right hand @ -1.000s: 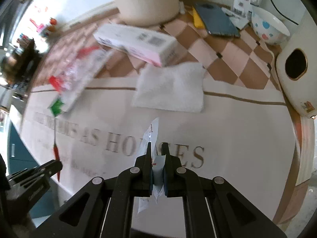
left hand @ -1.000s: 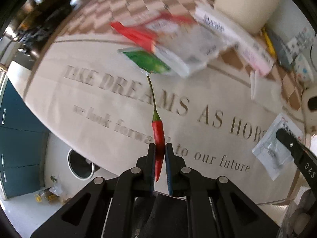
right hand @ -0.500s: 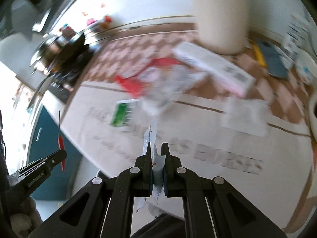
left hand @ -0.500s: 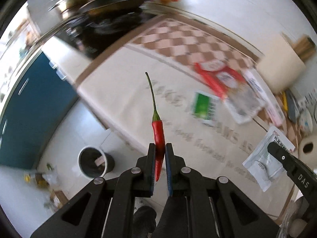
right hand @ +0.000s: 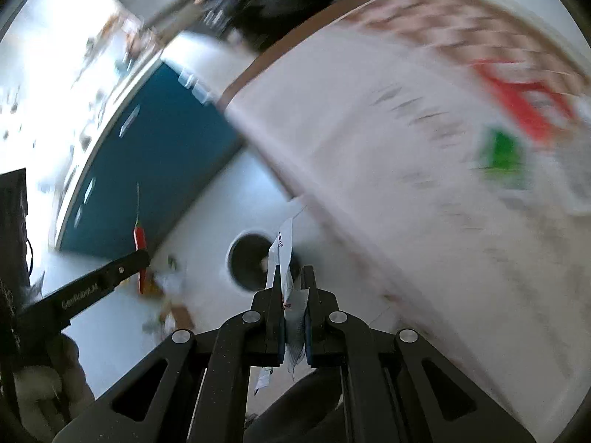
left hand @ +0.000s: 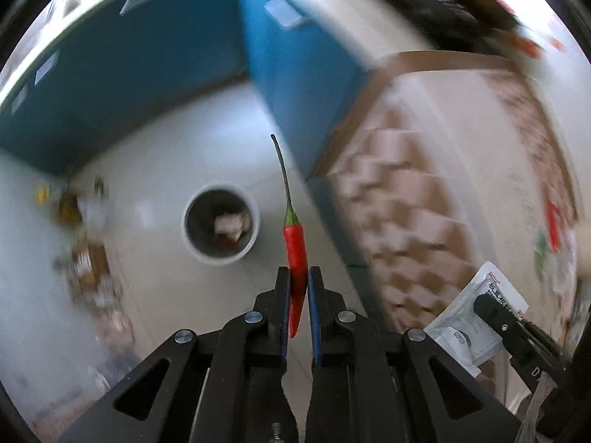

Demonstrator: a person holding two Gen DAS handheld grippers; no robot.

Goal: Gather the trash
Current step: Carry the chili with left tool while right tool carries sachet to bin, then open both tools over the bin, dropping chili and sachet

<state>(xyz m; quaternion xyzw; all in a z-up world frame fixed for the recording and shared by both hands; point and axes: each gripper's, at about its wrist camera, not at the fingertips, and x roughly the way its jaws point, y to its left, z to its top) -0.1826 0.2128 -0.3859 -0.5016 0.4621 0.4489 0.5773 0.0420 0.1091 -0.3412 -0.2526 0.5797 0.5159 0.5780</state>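
- Both views have swung off the table (right hand: 424, 221) since a second ago and now look down past its edge at the floor (left hand: 155, 170); the blur says the sweep is fast. I judge this as the carry stage: both pieces lifted, release into the bin to come.
- The blue cabinets (left hand: 122, 74) bound the floor at the back, and the table edge runs close by the bin on the right. Between them the floor around the bin looks free, apart from blurred clutter to the left.
- The bin (left hand: 221, 224) has come into view on the floor, open-topped, some rubbish already inside.
- The right gripper (right hand: 294, 313) pinches a white packet (right hand: 282, 254), which hangs above the bin's rim.
- The left gripper (left hand: 297, 295) is pressed onto a chili (left hand: 295, 247), stem pointing forward, just right of the bin's mouth, not yet over it.
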